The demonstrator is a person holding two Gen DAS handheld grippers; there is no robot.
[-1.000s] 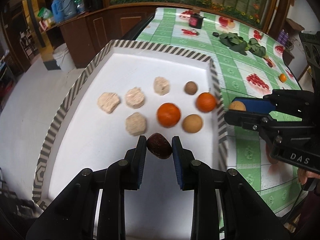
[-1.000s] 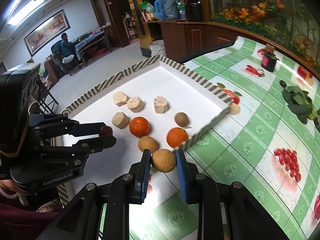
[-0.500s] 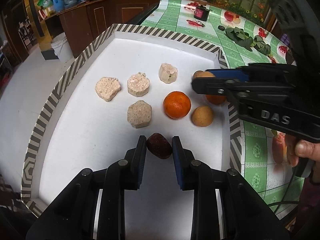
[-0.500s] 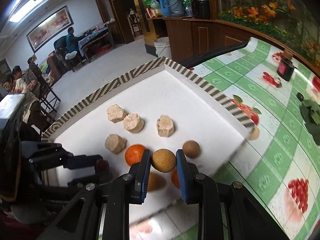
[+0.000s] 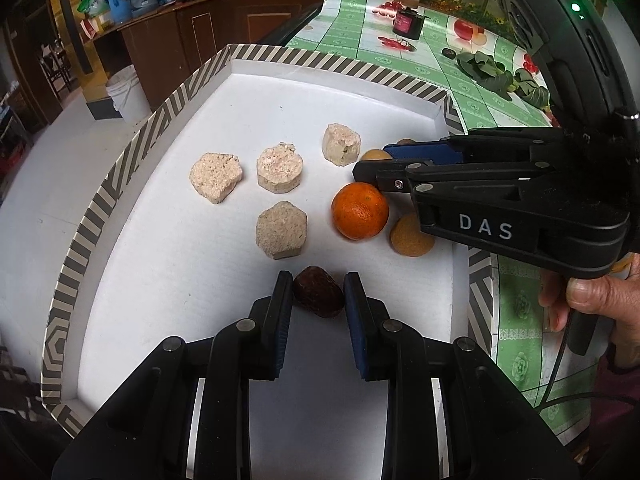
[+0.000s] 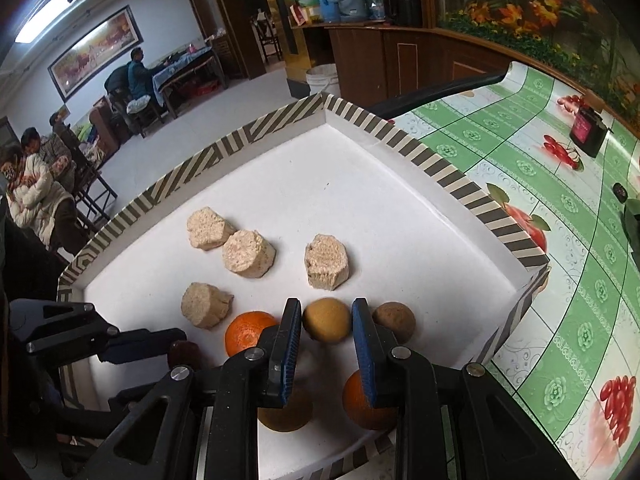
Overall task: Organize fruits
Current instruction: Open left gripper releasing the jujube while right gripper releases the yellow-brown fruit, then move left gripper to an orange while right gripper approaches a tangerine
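Placement step: over the striped tray (image 6: 452,176), the right gripper (image 6: 326,320) pinches a tan round fruit (image 6: 325,319) and the left gripper (image 5: 318,292) pinches a dark red date (image 5: 318,297); next, each likely needs lowering beside matching fruit before release.

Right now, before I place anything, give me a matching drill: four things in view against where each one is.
Things:
1. dark red fruit
2. tan round fruit
3. black jar
4. hexagonal beige block

Places:
A. on the green tablecloth, outside the tray
B. lying free on the white tray floor
C. in the jaws of the left gripper
D. in the jaws of the right gripper

Pairs: 1-C, 2-D, 3-A, 4-B.
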